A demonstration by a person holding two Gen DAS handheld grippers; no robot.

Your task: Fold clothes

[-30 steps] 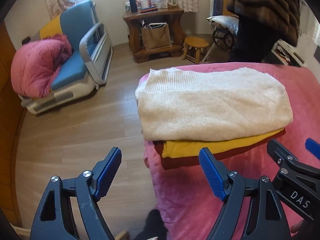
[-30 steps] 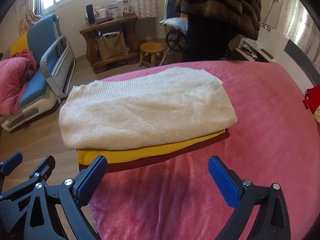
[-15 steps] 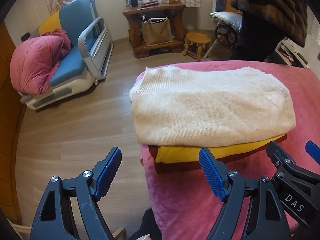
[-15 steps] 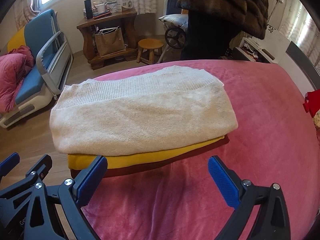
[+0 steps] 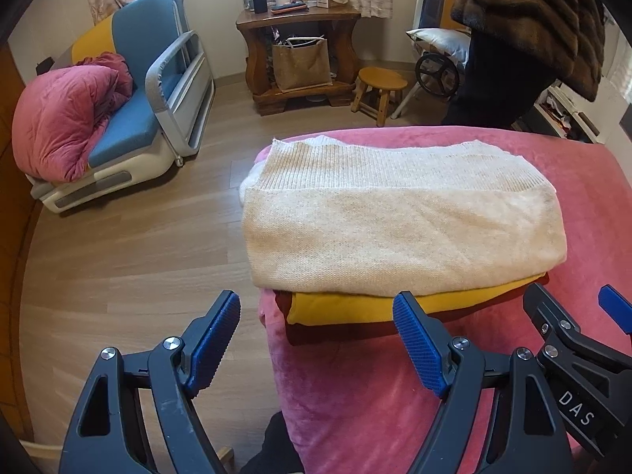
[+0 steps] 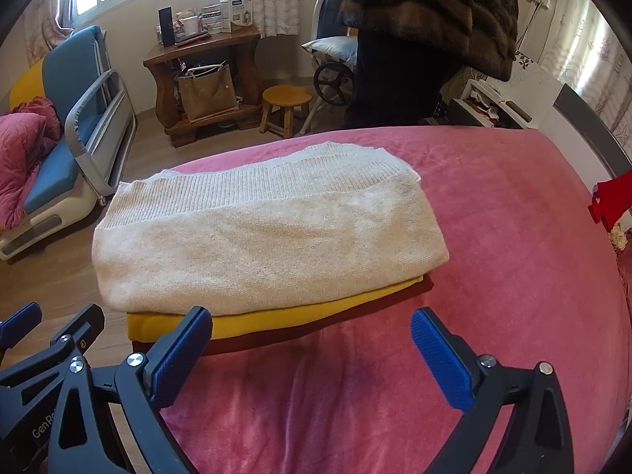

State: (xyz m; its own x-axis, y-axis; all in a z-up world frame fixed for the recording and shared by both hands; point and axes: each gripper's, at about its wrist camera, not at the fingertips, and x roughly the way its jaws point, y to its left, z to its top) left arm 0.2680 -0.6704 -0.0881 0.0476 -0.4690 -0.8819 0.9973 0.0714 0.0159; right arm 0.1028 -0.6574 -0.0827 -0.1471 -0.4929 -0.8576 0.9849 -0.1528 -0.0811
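A folded cream knitted sweater (image 5: 399,233) lies on top of a folded mustard-yellow garment (image 5: 355,308), and under that shows the edge of a dark red-brown folded garment (image 5: 335,333). The stack rests at the near left corner of a bed covered with a pink plush blanket (image 5: 395,403), its left end reaching the edge of the bed above the wooden floor (image 5: 118,260).

The left gripper (image 5: 316,331) hangs in front of the stack with its blue ribbed pads set wide apart and nothing between them; one finger is over the floor, the other over the blanket just before the yellow layer. The right gripper (image 6: 308,335) is likewise spread wide and holds nothing, its left pad in front of the yellow garment's edge and its right pad over bare blanket. Neither touches the clothes.

The left wrist view takes in more of the floor and the whole of the blue and yellow armchair (image 5: 130,118) with a pink quilt (image 5: 63,122) bundled on it, and shows the right gripper's black frame at its right edge. The right wrist view shows more of the bed's far side, a red item (image 6: 610,201) at the right edge of the blanket, a dark headboard (image 6: 584,118), and the left gripper's frame at its lower left. Both show a wooden side table (image 5: 300,59) with a brown bag (image 5: 302,63), a small round wooden stool (image 5: 381,91) and a person in a brown striped fur coat (image 5: 529,19) standing beyond the bed.
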